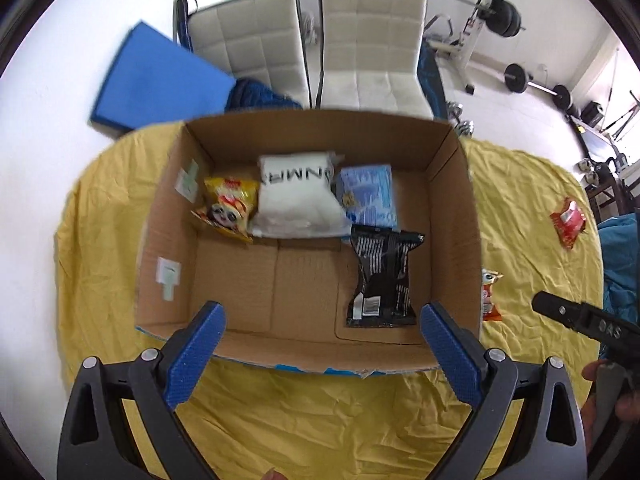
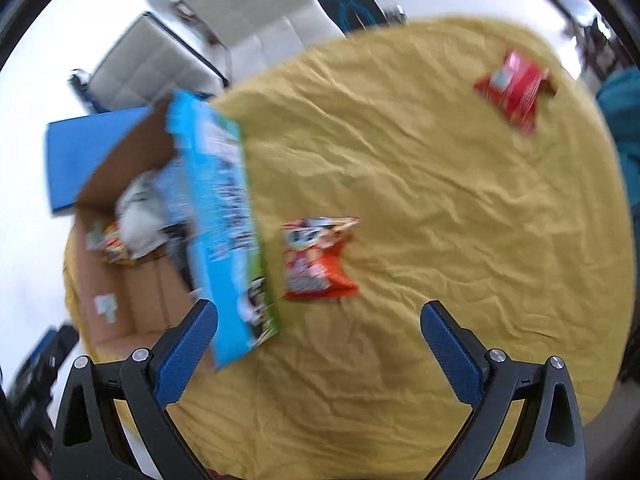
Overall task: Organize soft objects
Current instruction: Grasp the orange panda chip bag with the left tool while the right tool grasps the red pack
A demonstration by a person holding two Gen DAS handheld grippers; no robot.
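An open cardboard box [image 1: 452, 216] stands on a yellow cloth [image 1: 320, 420]. Inside lie a yellow snack bag [image 1: 230, 208], a white pouch [image 1: 296, 200], a light blue pack [image 1: 368, 196] and a black packet [image 1: 382, 280]. My left gripper [image 1: 322, 344] is open and empty at the box's near rim. My right gripper [image 2: 318, 340] is open and empty over the cloth, right of the box [image 2: 224, 216]. An orange snack bag [image 2: 316, 260] lies just ahead of it beside the box wall. A red packet [image 2: 514, 88] lies far right; it also shows in the left wrist view [image 1: 568, 222].
Two white chairs [image 1: 368, 44] stand behind the table. A blue mat [image 1: 156, 80] lies on the floor at the left. Weight equipment [image 1: 500, 12] stands at the back right. The right gripper's body [image 1: 588, 322] shows at the right edge of the left wrist view.
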